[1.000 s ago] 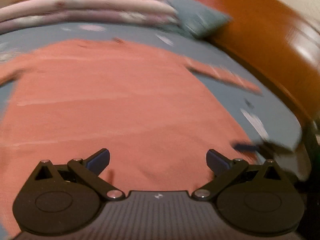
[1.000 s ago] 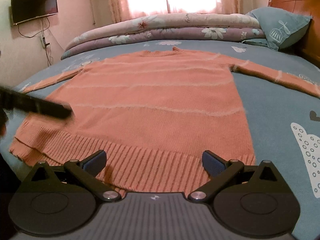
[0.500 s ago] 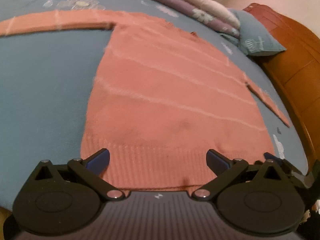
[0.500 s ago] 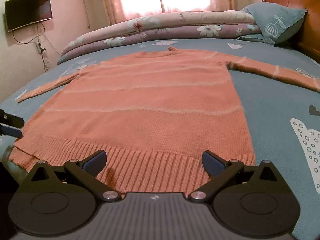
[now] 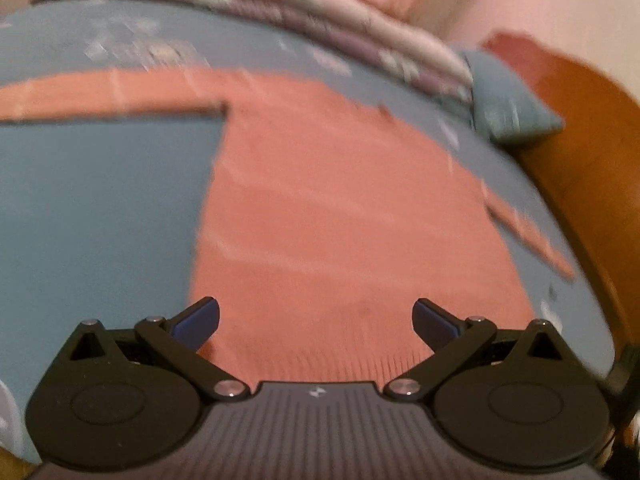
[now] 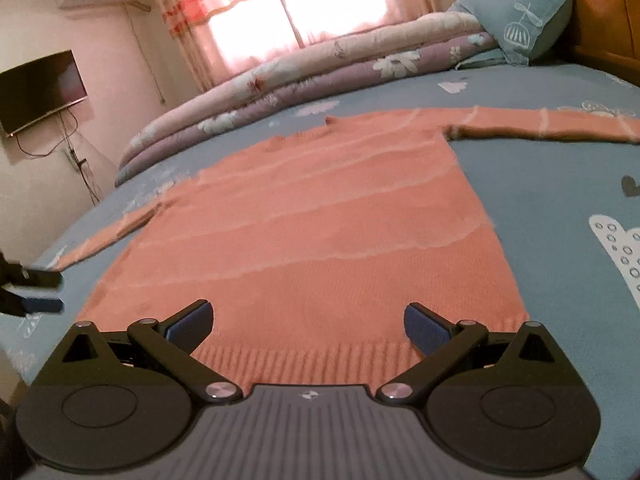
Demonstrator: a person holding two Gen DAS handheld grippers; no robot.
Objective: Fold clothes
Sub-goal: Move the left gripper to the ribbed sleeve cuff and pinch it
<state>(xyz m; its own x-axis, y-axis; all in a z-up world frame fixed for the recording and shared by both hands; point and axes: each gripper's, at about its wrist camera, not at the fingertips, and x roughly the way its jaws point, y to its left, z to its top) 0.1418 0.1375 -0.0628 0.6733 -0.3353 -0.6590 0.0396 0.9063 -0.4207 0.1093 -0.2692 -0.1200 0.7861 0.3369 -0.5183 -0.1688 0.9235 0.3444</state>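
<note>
Both grippers, left (image 5: 316,316) and right (image 6: 308,322), gaped wide over the sweater's (image 6: 320,236) near hem; its length ran straight away from them.

Both wrist cameras sit low at the hem of the sweater (image 6: 320,232), facing past their wide-set fingers toward the quilt (image 6: 304,76). Both views share sweater (image 5: 340,208), quilt (image 5: 280,8) and pillow (image 5: 508,100).

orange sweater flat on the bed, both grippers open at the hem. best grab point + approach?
Probably the ribbed hem of the sweater, at its two bottom corners. It is the nearest free edge and lies flat on the bedsheet. Come in low from the hem side, one finger sliding under the edge. The right gripper and the left gripper already face it, jaws open.
</note>
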